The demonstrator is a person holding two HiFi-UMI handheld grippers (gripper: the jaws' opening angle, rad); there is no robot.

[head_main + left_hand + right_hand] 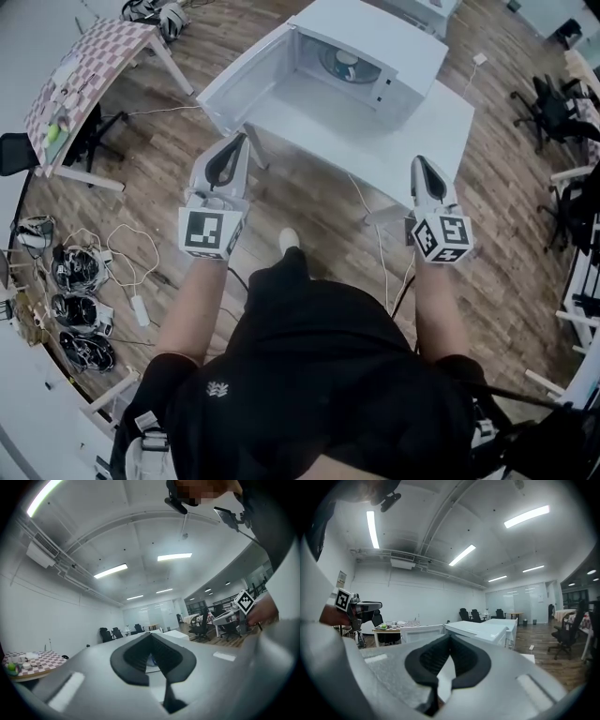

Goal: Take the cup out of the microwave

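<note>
Wood-floored office: left gripper [151,635] and right gripper [450,638] both have jaws pressed together, empty, short of the white table [441,122]. Inside the open microwave [375,36] sits the cup [347,63] (probably light, rigid, slippery); pinch its wall at the rim.

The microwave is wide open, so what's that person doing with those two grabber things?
A person is holding a left gripper and a right gripper out toward the white microwave on the table. Both grippers are shut and empty. The microwave's door stands open and the cup sits inside, not yet touched.
</note>
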